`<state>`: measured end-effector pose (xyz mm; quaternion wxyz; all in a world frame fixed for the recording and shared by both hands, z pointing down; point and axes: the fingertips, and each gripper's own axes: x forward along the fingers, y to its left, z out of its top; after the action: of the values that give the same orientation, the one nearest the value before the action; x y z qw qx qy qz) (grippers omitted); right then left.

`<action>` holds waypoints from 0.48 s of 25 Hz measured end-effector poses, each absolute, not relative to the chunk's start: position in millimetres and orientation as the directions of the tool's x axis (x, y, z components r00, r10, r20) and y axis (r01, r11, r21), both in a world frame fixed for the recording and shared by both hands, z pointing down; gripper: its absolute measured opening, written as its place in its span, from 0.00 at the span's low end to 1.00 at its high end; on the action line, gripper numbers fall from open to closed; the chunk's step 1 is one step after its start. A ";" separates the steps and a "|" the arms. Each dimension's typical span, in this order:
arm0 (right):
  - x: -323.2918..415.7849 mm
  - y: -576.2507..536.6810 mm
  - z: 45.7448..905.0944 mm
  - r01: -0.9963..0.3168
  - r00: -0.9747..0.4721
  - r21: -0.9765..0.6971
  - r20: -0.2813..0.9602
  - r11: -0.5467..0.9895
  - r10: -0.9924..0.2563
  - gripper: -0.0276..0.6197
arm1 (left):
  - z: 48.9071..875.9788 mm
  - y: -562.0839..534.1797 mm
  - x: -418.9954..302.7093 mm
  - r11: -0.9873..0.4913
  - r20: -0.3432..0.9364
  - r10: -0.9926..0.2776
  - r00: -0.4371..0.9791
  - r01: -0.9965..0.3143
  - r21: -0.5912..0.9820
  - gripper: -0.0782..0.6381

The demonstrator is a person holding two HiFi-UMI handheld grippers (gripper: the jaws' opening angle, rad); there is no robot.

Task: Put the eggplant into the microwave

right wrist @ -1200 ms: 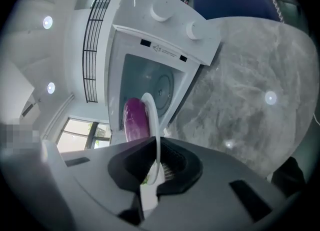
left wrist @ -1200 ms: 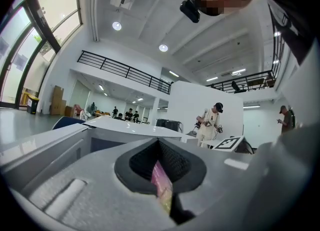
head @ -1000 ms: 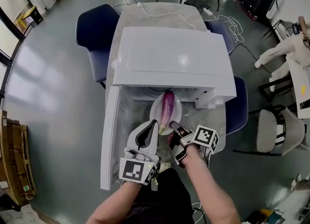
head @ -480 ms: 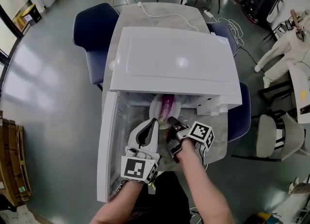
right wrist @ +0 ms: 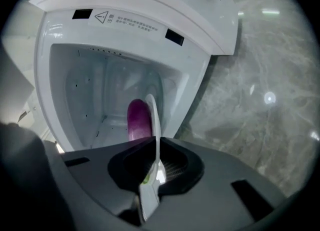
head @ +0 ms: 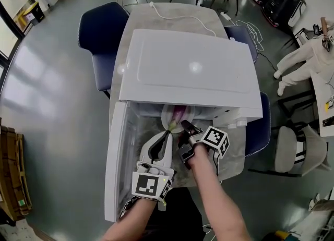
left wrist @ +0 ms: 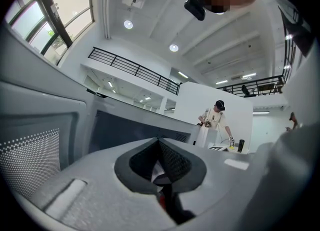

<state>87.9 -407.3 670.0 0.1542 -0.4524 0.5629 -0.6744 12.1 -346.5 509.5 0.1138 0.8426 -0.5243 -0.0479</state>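
Note:
The purple eggplant (head: 179, 115) (right wrist: 139, 120) lies on a white plate (head: 191, 115) (right wrist: 153, 120) in the mouth of the white microwave (head: 190, 68) (right wrist: 125, 15). The microwave's top hides most of both in the head view. My right gripper (head: 184, 126) (right wrist: 156, 144) is shut on the plate's near rim. In its own view the plate stands edge-on between the jaws, and the eggplant reaches into the cavity. My left gripper (head: 168, 132) (left wrist: 159, 142) has its jaws together beside the plate's left rim, with nothing reaching past its tips.
The microwave door (head: 116, 161) (left wrist: 30, 160) hangs open to the left, close to my left gripper. The oven stands on a marble table (head: 232, 151) (right wrist: 260, 100). Blue chairs (head: 102, 31) flank the table. A white cable (head: 177, 15) trails behind.
Both grippers have moved forward toward the microwave. The plate and eggplant have slid further into the cavity, so less of the eggplant shows from above.

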 end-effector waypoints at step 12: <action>82.4 -404.7 662.7 -0.291 -0.552 -0.922 0.379 -0.255 -0.742 0.22 | 510.1 -343.8 12.1 -0.420 0.047 -0.896 0.442 -0.876 0.240 0.12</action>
<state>82.4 -404.7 662.7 0.1717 -0.4408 0.5859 -0.6580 12.1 -343.8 510.1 0.1148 0.8414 -0.5263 -0.0441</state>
